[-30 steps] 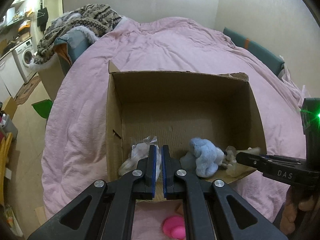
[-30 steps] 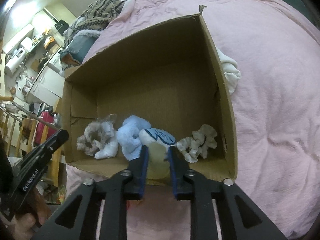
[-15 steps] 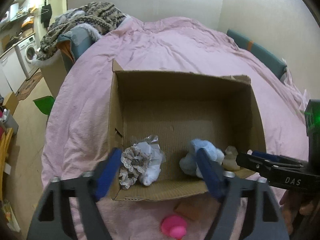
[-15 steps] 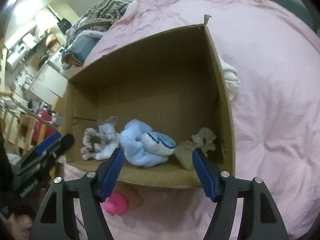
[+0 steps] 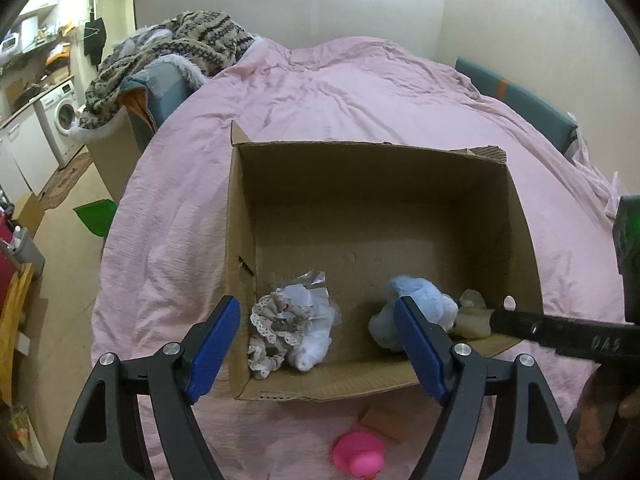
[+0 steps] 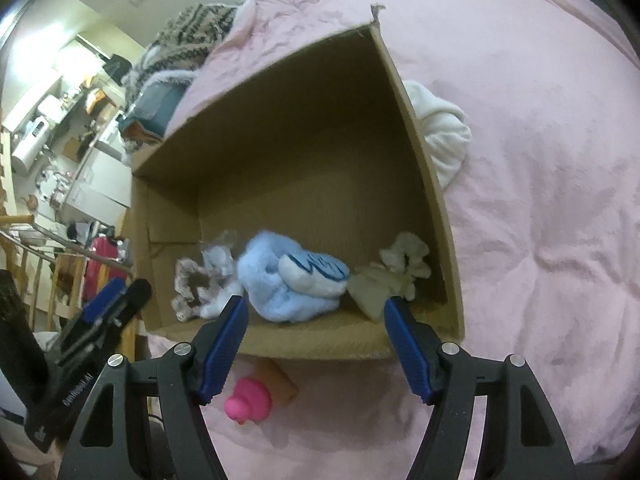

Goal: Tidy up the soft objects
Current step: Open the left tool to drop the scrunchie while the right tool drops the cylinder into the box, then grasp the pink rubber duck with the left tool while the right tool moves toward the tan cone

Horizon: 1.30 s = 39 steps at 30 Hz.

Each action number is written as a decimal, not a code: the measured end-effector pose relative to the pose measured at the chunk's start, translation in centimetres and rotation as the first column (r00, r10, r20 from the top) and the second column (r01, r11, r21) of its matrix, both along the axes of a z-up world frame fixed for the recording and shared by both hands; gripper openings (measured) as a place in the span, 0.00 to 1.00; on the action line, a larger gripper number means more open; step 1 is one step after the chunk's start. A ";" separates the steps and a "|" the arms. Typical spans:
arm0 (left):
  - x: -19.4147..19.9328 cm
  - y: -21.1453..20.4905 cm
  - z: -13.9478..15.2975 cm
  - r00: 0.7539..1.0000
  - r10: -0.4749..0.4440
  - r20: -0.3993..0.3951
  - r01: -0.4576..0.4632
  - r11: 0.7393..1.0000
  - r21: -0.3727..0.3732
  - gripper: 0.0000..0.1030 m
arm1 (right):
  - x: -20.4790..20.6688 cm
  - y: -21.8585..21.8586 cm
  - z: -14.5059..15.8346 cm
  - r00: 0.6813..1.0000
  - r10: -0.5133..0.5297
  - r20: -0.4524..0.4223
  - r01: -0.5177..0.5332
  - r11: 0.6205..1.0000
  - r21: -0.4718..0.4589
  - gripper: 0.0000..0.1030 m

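An open cardboard box (image 5: pixel 376 152) (image 6: pixel 432 184) lies on the pink bed. Inside along its near wall are a lace scrunchie with a white bundle (image 5: pixel 288 328) (image 6: pixel 196 288), a light blue plush toy (image 5: pixel 416 312) (image 6: pixel 292 280) and a beige soft piece (image 5: pixel 472 316) (image 6: pixel 384 284) with a cream scrunchie (image 6: pixel 404 256). My left gripper (image 5: pixel 316 340) is open and empty just outside the near wall. My right gripper (image 6: pixel 316 340) is open and empty above the near wall; it also shows in the left wrist view (image 5: pixel 560 332).
A pink rubber duck (image 5: pixel 358 456) (image 6: pixel 248 400) and a tan block (image 5: pixel 384 420) (image 6: pixel 280 380) lie on the pink duvet (image 5: pixel 340 92) in front of the box. A white cloth (image 6: pixel 440 132) lies right of the box. A blanket pile (image 5: pixel 176 48) and a washing machine (image 5: pixel 60 116) are at left.
Both grippers opened and drew back from the box. The left one let go of the white bundle, the right one let go of the beige soft piece, and both now lie inside.
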<state>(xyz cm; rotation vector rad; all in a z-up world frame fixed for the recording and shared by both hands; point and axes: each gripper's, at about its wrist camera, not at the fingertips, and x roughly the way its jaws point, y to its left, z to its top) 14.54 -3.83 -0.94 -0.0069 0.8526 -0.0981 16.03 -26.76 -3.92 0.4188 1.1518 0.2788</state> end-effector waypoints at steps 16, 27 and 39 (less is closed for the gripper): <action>-3.0 2.4 0.3 0.998 0.037 -0.057 -0.041 0.997 -0.063 0.75 | -3.7 -1.3 1.3 0.999 -0.052 0.008 0.051 0.997 0.051 0.72; -4.7 -0.3 -5.8 0.937 -0.048 -0.347 0.012 0.994 -0.106 0.74 | -5.4 -0.1 -1.6 0.993 -0.061 -0.103 0.067 0.997 0.048 0.72; -5.4 -2.9 -9.6 0.881 -0.094 -0.463 0.089 0.996 -0.032 0.25 | -4.8 1.3 -2.3 0.993 -0.025 -0.113 0.027 0.999 0.017 0.72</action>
